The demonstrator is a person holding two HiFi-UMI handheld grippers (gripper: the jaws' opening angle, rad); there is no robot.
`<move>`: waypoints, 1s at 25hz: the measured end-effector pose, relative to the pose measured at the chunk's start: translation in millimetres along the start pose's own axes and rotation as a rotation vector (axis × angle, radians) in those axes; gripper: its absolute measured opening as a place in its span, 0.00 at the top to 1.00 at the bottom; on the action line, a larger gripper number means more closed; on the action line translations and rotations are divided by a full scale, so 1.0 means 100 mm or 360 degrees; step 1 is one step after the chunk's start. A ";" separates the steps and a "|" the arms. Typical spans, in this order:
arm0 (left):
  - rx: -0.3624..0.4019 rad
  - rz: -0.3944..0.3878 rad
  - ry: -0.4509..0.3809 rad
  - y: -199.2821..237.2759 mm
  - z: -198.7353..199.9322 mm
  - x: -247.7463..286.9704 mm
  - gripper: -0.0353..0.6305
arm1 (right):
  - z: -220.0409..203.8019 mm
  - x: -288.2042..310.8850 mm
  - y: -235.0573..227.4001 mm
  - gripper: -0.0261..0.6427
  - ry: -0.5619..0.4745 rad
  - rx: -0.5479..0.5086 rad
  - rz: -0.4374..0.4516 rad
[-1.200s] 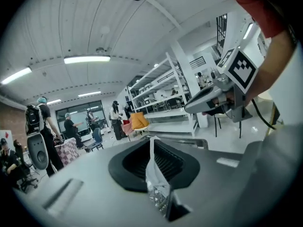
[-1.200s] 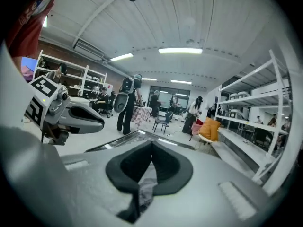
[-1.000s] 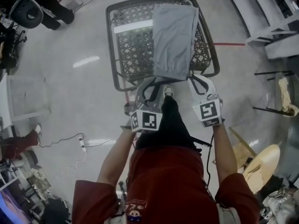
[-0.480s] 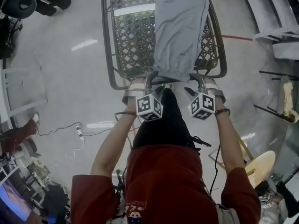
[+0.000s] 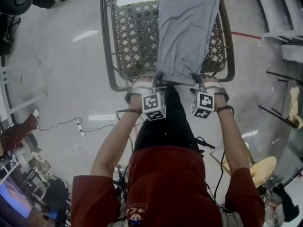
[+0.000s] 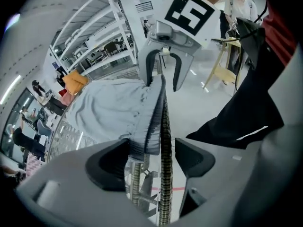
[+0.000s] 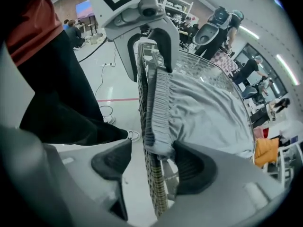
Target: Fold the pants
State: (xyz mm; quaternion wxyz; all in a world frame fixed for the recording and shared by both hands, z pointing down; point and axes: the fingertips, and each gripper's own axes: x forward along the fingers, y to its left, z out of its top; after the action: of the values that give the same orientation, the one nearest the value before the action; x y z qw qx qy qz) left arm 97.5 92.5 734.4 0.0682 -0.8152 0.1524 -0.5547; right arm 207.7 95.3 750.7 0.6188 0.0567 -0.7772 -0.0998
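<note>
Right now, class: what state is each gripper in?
Left gripper: open, jaws just been opening, pants waistband between them.
Right gripper: open, jaws just been opening, pants waistband between them.

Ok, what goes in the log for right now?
pants: lying on mesh table | left tongs: just opened, waistband between, not gripped | right tongs: just opened, waistband between, not gripped
</note>
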 end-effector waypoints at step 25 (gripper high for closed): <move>-0.0028 0.0156 -0.0094 0.04 0.10 -0.62 0.80 | 0.19 -0.65 0.03 0.92 -0.0013 0.0158 -0.0205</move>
State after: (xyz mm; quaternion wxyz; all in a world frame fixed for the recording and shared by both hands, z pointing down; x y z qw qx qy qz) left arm 84.9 108.4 675.4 0.0926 -0.8234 0.1949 -0.5249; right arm 204.0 113.6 685.3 0.6042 0.1367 -0.7785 -0.1009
